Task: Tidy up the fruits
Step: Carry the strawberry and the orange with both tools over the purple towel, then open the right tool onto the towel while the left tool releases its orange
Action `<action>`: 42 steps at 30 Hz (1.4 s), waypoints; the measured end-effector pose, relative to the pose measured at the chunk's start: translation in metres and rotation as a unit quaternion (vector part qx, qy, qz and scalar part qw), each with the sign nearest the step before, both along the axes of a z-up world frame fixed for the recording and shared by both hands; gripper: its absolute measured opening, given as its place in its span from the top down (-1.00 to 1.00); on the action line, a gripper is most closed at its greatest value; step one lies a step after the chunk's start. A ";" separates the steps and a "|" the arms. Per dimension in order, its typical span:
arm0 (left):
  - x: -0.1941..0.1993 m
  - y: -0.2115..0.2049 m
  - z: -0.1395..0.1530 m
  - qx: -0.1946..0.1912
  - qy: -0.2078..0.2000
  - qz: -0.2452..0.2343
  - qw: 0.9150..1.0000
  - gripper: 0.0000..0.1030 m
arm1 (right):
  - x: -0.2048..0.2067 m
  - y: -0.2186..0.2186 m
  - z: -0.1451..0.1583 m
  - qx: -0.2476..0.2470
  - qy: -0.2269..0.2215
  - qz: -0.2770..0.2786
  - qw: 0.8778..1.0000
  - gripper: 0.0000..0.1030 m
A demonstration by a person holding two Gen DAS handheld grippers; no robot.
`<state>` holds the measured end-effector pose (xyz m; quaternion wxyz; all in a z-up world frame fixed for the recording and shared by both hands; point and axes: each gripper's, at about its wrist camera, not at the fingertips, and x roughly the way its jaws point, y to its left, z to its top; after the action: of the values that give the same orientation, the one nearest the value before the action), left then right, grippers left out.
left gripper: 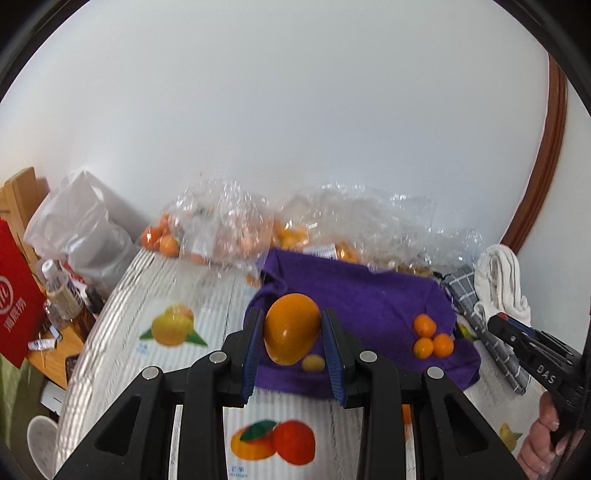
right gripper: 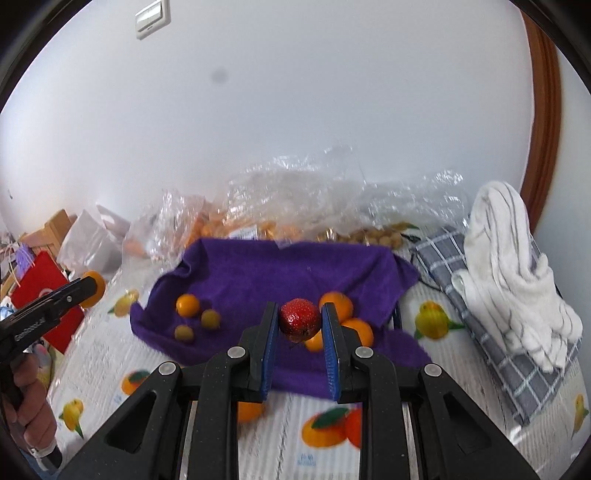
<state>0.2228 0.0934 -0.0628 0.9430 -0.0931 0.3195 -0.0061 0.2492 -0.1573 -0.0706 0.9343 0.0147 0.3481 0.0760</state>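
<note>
The left gripper (left gripper: 292,332) clamps a large orange mango (left gripper: 291,328) above the near edge of the purple towel (left gripper: 362,295). The right gripper (right gripper: 299,325) pinches a strawberry (right gripper: 299,319) over three tangerines (right gripper: 345,317) on that towel. Farther back lie clear fruit bags (right gripper: 295,206).

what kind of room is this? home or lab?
Likely a home: a fruit-print tablecloth, folded towels by the wall, a light switch, and clear fruit bags behind a purple cloth.

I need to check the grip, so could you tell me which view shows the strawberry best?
The right wrist view: the strawberry sits centred between the right gripper pads. The left wrist view shows only that gripper's side, not the strawberry.
</note>
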 end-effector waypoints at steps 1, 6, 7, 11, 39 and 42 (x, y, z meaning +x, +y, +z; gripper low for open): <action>0.005 0.000 0.004 0.000 -0.001 0.002 1.000 0.41 | 0.006 0.000 0.003 0.002 -0.003 0.000 1.000 0.55; 0.034 0.004 0.021 -0.003 -0.004 0.014 1.000 0.41 | 0.042 0.000 0.015 0.007 -0.011 0.002 1.000 0.55; 0.041 0.004 0.023 -0.008 -0.003 0.015 1.000 0.41 | 0.050 0.000 0.017 0.005 -0.013 0.002 1.000 0.55; 0.067 0.000 0.021 -0.012 0.001 0.017 1.000 0.41 | 0.081 -0.003 0.016 0.013 -0.008 -0.002 1.000 0.55; 0.137 -0.054 -0.099 0.047 0.120 -0.039 0.991 0.41 | 0.156 -0.040 -0.116 -0.031 0.147 -0.027 0.988 0.55; 0.137 -0.055 -0.102 0.047 0.124 -0.040 0.990 0.41 | 0.157 -0.037 -0.116 -0.033 0.149 -0.028 0.988 0.40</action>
<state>0.3600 0.0383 -0.1645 0.8984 -0.0362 0.4374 -0.0178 0.4058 -0.1948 -0.1868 0.8738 0.0045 0.4850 0.0351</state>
